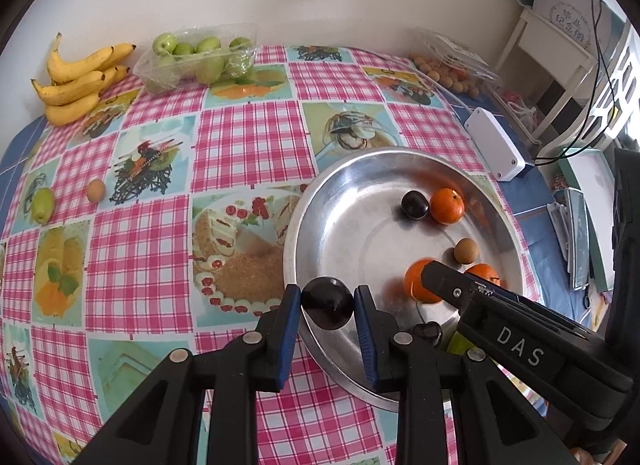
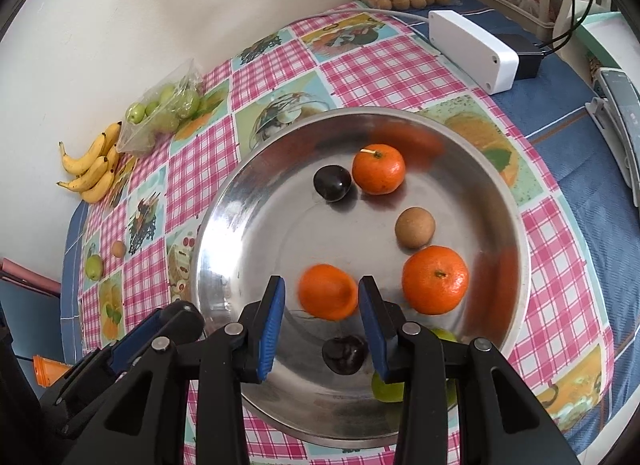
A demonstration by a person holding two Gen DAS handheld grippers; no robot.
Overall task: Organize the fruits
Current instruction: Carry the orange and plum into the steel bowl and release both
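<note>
My left gripper (image 1: 327, 297) is shut on a dark plum (image 1: 327, 305), which hangs over the near-left rim of the steel bowl (image 1: 296, 225). In the bowl lie a second plum (image 2: 332, 183), two sharp mandarins (image 2: 378, 169) (image 2: 435, 279), a brown round fruit (image 2: 415, 227), a third plum (image 2: 345, 353) and a green fruit (image 2: 388, 385). My right gripper (image 2: 322, 297) hovers low inside the bowl. A blurred mandarin (image 2: 328, 291) sits between its fingers, with a gap showing at the left pad (image 2: 274, 317).
Bananas (image 1: 80, 81) and a tray of green apples (image 1: 196, 57) lie at the far left by the wall. A box of small brown fruits (image 1: 448, 69) and a white box (image 1: 496, 145) stand at the far right. A green fruit (image 1: 42, 205) and a brown one (image 1: 96, 189) lie loose on the left.
</note>
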